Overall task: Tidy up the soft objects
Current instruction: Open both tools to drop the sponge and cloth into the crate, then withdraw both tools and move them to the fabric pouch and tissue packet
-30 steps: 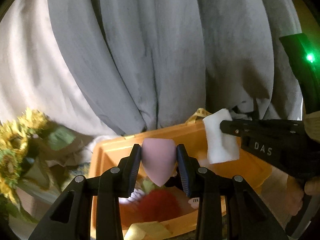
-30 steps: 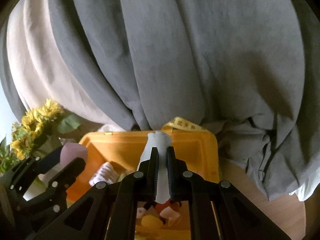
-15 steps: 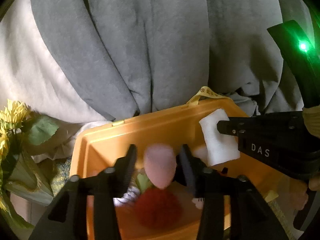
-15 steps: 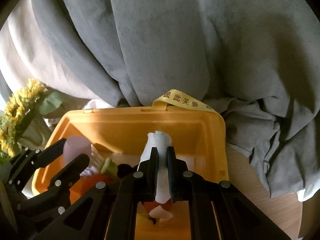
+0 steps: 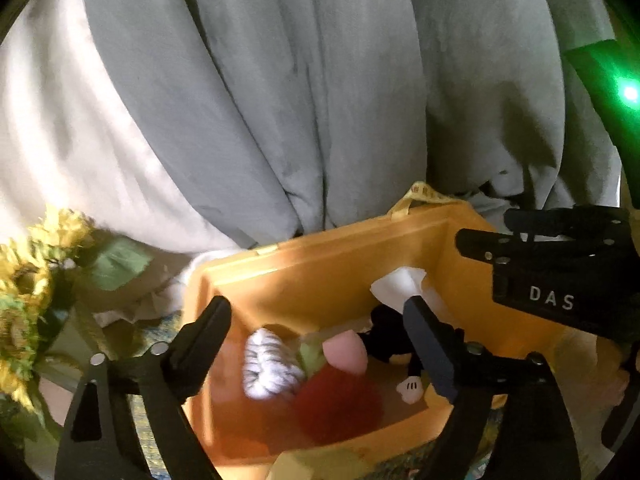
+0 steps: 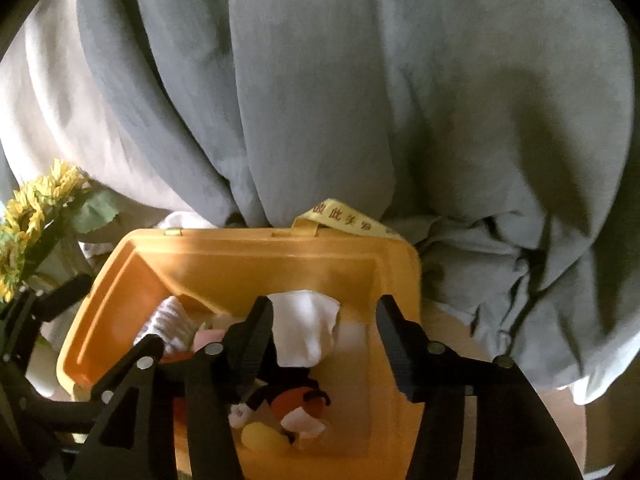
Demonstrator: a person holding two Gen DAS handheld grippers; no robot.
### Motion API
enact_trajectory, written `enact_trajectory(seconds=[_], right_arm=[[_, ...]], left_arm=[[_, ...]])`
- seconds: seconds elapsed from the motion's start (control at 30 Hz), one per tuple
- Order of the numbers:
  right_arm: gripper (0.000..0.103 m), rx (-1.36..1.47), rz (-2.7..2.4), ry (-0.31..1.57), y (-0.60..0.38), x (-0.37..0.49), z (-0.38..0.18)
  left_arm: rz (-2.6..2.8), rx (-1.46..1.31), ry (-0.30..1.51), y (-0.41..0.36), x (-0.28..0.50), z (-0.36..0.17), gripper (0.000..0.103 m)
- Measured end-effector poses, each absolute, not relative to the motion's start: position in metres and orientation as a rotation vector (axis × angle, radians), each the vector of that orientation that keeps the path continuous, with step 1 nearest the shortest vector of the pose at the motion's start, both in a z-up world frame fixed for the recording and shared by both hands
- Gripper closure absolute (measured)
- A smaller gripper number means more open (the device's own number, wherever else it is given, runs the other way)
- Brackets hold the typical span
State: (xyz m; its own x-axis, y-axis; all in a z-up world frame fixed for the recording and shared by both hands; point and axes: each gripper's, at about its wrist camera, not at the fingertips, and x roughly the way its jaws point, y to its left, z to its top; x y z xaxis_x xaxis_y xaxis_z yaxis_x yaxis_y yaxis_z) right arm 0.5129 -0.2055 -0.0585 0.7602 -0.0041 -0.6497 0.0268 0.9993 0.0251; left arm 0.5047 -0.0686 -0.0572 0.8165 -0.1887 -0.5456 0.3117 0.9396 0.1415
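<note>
An orange bin (image 5: 320,256) (image 6: 256,242) holds several soft items. The pink egg-shaped sponge (image 5: 346,350) lies loose in it on a red pompom (image 5: 336,400). My left gripper (image 5: 316,316) (image 6: 100,324) hangs over the bin, its jaws opening wide with nothing pressed between them. My right gripper (image 6: 324,312) (image 5: 486,226) is over the bin's right half with its jaws opening. The white soft pad (image 6: 306,330) (image 5: 396,286) sits between them, loose against the left finger, with a gap to the right one.
A striped white-grey item (image 5: 268,364) and a black mouse plush (image 6: 280,396) also lie in the bin. Grey and cream cloth (image 6: 320,100) hangs right behind it. A yellow ribbon (image 6: 344,216) loops at the back rim. Sunflowers (image 5: 24,280) stand to the left.
Both grippers lowered over the bin and opened. The pink sponge dropped out of the left jaws into the bin. The right jaws let go of the white pad.
</note>
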Motion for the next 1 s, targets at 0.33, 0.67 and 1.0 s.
enact_trajectory(seconds=[0.33,0.67,1.0], right_arm=[[0.025,0.018,-0.081,0.557,-0.2,0.449,-0.027],[0.019,-0.008,-0.089,0.512,-0.185,0.389,-0.025],[0.019,-0.017,-0.087,0.59,-0.178,0.353,-0.051]], left_arm=[[-0.243,0.18,0.433,-0.048,0.448,-0.03,0.003],[-0.223,0.199,0.366,-0.034,0.391,-0.027,0.001],[-0.231,0.265,0.42,-0.028,0.35,-0.06,0.001]])
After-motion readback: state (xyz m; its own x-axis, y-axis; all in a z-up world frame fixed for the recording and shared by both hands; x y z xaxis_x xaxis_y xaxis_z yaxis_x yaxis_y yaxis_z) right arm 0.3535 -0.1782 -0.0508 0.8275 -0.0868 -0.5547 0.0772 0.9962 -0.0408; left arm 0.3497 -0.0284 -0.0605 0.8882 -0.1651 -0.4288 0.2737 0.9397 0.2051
